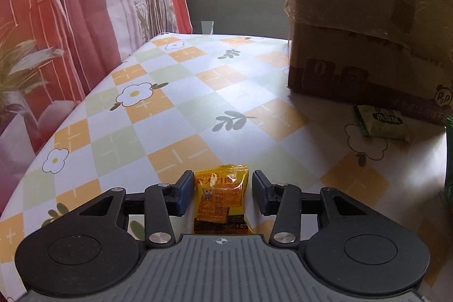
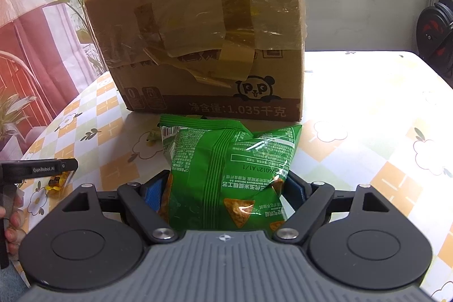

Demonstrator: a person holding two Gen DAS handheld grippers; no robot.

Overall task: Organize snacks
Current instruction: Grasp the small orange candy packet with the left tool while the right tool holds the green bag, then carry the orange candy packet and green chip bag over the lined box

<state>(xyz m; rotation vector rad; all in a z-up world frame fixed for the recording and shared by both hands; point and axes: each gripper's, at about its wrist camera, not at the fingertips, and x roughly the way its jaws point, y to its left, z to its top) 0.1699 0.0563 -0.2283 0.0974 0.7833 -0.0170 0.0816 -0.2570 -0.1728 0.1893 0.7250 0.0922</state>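
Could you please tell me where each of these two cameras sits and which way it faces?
Left wrist: on the left gripper, angled down at a small yellow snack packet between its open fingers on the checked floral tablecloth; no hand visible.
Right wrist: on the right gripper, angled down at a green crinkly chip bag clamped in its fingers; a hand's fingertips show at the left edge.
Shared: the taped brown cardboard box, the tablecloth, the yellow packet.
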